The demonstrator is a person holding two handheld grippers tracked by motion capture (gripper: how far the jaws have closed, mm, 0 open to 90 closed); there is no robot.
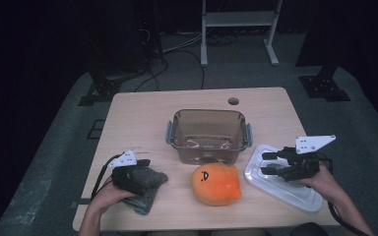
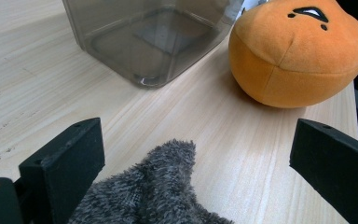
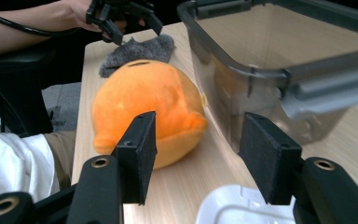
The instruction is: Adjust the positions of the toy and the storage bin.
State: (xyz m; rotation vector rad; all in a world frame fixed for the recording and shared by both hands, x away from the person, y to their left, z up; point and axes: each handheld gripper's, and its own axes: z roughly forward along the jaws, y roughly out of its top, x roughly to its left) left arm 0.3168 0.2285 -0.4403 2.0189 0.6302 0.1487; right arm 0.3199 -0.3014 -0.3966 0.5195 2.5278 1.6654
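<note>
An orange plush (image 1: pixel 216 183) with a stitched face lies near the table's front, just in front of a clear smoky plastic container (image 1: pixel 208 135). My left gripper (image 1: pixel 141 166) rests over a grey fuzzy cloth (image 1: pixel 150 191) at the front left. Its jaws stand wide apart, with the cloth (image 2: pixel 158 196) between them and untouched by the pads. My right gripper (image 1: pixel 267 163) hovers open above a white lid (image 1: pixel 281 183) at the front right, nothing between its jaws. From the right gripper (image 3: pixel 205 158) I look past the plush (image 3: pixel 144 105) toward the left gripper (image 3: pixel 126 23).
The container (image 3: pixel 270 70) is empty, with grey latch handles on both ends. The wooden table (image 1: pixel 138 118) has a round cable hole (image 1: pixel 233 101) at the back. A metal stand (image 1: pixel 238 22) and cables sit on the floor behind.
</note>
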